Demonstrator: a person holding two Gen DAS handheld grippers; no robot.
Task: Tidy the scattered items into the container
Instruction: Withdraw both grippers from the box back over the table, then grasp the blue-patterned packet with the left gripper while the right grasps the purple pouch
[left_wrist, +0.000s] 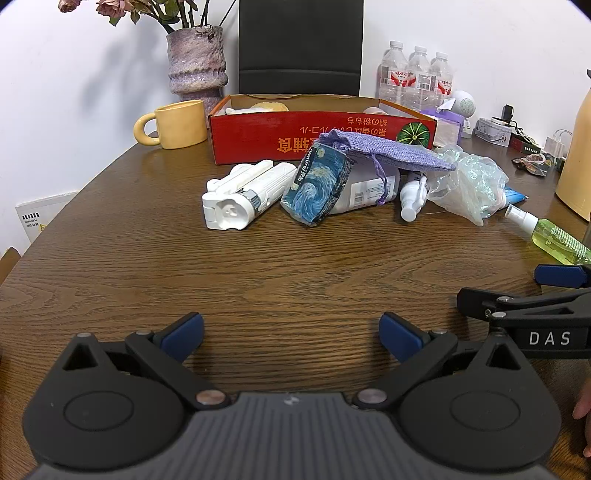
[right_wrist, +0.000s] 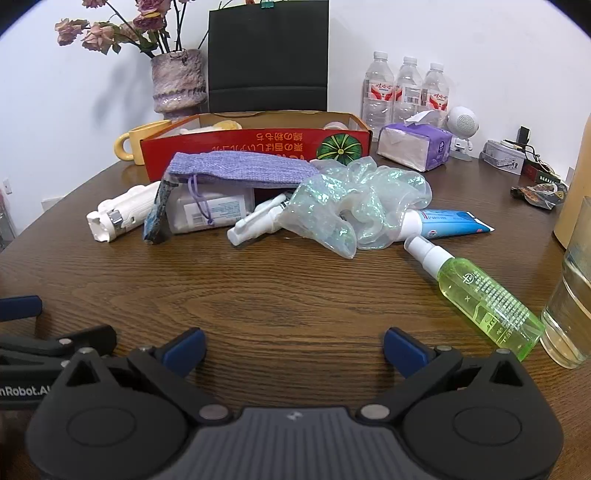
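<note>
Low in each frame, the left gripper (left_wrist: 291, 332) and right gripper (right_wrist: 293, 349) hang spread wide, empty, above the wooden table (left_wrist: 258, 266). Scattered items cluster mid-frame before the red box (left_wrist: 258, 129); the green spray bottle (right_wrist: 487, 299) lies at right.

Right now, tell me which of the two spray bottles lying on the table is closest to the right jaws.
The clear green spray bottle with the white nozzle; the small all-white spray bottle lies farther back, beside the iridescent plastic.

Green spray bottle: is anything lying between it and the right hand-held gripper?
Nothing visible. Bare table separates the open right hand-held gripper from the green spray bottle; a glass stands just beyond the bottle's base.
</note>
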